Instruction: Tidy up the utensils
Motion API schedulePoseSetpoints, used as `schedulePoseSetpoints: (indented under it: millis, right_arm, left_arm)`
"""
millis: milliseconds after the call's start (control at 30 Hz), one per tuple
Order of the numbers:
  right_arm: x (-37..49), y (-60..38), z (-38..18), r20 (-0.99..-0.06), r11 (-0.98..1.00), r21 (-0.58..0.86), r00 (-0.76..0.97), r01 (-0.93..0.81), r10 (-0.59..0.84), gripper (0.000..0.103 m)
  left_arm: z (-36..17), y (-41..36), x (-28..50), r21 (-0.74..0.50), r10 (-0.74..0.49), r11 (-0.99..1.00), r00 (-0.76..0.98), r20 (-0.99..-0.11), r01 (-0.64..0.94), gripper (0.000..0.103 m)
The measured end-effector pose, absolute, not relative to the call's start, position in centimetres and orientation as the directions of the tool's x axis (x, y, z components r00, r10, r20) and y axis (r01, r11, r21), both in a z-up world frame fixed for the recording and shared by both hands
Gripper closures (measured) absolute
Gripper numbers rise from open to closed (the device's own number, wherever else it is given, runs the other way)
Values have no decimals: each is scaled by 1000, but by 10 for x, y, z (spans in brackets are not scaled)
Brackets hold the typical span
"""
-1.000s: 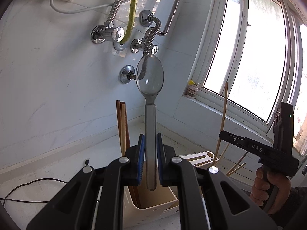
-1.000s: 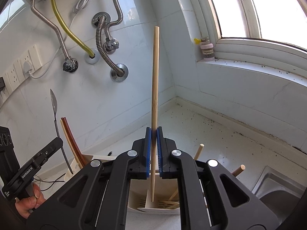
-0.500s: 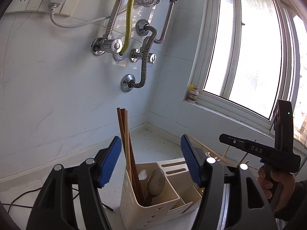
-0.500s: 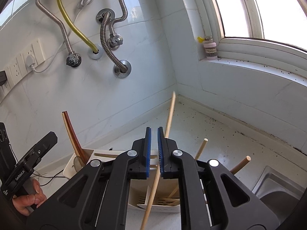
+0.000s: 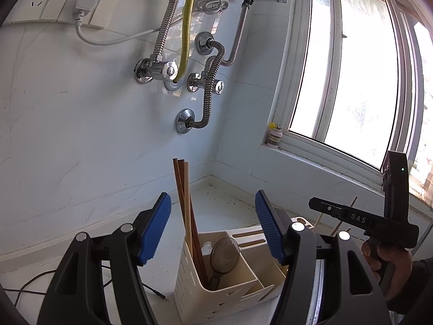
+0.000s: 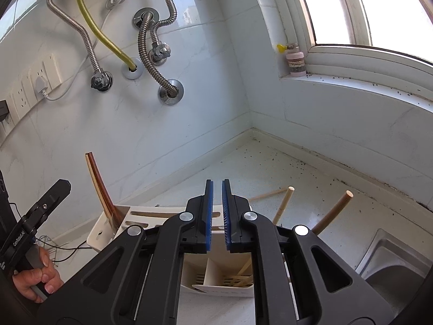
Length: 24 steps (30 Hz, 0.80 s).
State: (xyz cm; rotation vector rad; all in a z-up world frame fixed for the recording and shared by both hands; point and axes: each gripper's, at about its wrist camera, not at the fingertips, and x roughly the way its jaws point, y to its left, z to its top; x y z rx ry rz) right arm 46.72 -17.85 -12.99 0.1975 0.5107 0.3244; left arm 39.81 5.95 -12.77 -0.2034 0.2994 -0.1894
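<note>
The cream plastic utensil caddy (image 5: 216, 295) stands on the pale speckled worktop (image 6: 270, 173) in the corner below the window, directly beneath and in front of both grippers. In its near compartment, as the left wrist view shows it, a steel spoon (image 5: 224, 254) rests bowl-up beside a pair of dark brown wooden chopsticks (image 5: 186, 203), which rise well above the rim and lean slightly. At the other end of the caddy, pale bamboo chopsticks (image 6: 282, 205) lean outward towards the steel sink (image 6: 389, 254).

The left gripper (image 5: 213, 227) hangs over the spoon compartment with its jaws wide apart and nothing between them. The right gripper (image 6: 217, 214) sits above the bamboo-chopstick end, its jaws nearly together with only a thin gap, also holding nothing.

No loose utensil shows on the worktop in either view, so which hand is nearer the next piece cannot be told. What is stowed stands roughly upright, long axes pointing up towards the jaws.
</note>
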Motion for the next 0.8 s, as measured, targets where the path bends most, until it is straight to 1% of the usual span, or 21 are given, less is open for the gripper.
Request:
schedulePoseSetpoints:
  millis: [233,267,333,500,533,567,633,667,733,800]
  right_arm:
    - [468,-191,-123,-438,930,283,831,-235,343,95]
    - [468,-193,-122,-436,931,282,833,-232,340,94]
    - [467,-197,-120,-431,932,283,838,-226,334,87]
    - [468,-206,-114,-425,934,282,844,-220,327,86]
    - [468,-208,-113,-421,930,287,842,-229,337,81]
    - [469,-208,-111,-418,926,287,839,-243,350,78]
    - [468,-204,-105,-410,931,258,843,-257,347,68]
    - [467,-202,-102,-403,933,244,847,-266,347,64]
    - [466,-199,-94,-394,934,230,851,-275,347,52]
    - [466,-199,-86,-383,924,245,846,-295,371,51]
  left_arm:
    - [-125,57,395,-208,-201,967,941,-271,147,31]
    - [-125,57,395,-208,-198,968,942,-271,143,30]
    - [-124,56,394,-210,-197,967,942,-273,142,29]
    - [-122,52,391,-182,-189,973,943,-273,142,25]
    - [-121,51,390,-178,-188,974,943,-273,142,25]
    - [-121,51,389,-175,-188,974,943,-274,143,25]
    - [-121,50,388,-172,-185,975,944,-274,141,24]
    - [-120,50,387,-171,-183,975,944,-274,139,24]
    - [-121,50,386,-173,-179,976,944,-278,134,24]
    - [-121,51,385,-175,-175,976,944,-280,129,23]
